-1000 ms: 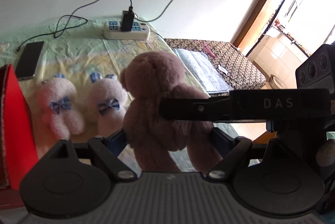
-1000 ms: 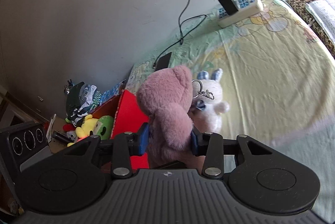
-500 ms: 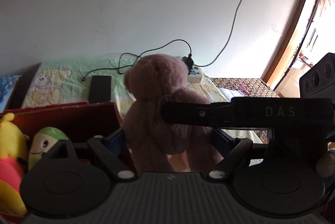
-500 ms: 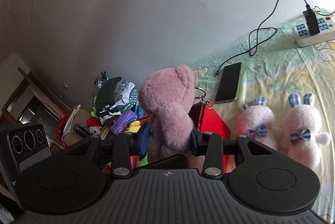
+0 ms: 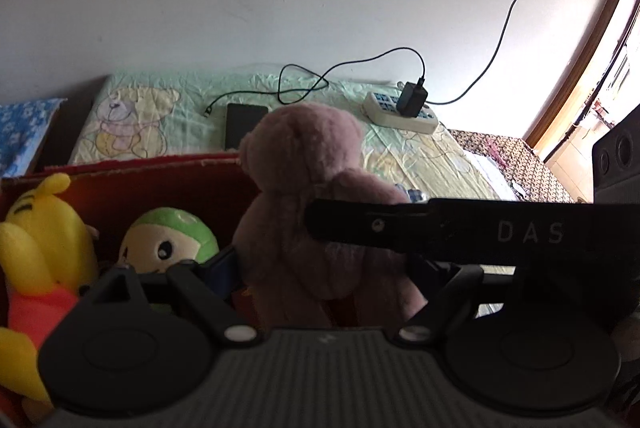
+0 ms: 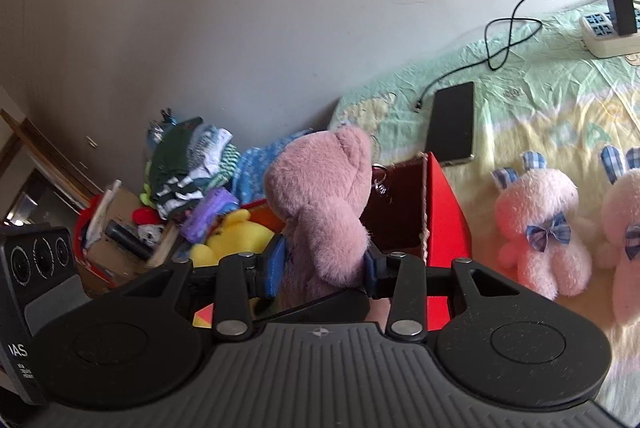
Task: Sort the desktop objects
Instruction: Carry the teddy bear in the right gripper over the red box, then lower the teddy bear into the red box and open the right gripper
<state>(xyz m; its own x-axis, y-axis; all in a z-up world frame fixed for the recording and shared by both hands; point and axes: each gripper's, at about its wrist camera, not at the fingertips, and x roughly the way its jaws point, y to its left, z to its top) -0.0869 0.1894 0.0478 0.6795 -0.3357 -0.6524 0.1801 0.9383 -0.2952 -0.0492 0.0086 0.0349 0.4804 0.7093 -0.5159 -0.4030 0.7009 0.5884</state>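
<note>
Two grippers hold one bear (image 6: 320, 212). The right gripper (image 6: 324, 268) squeezes the bear's middle with both pads, closed tight on it. The left gripper (image 5: 320, 268) has a pad at each side of the bear's legs, pressing in on it too. The bear hangs over the near edge of the red box (image 6: 440, 220), where a yellow toy (image 5: 44, 228) and a green toy (image 5: 168, 240) sit. If only one gripper lets go, the bear may swing. It could then catch the box wall and fall on the bed (image 6: 540, 108) by the bunnies (image 6: 536, 228).
</note>
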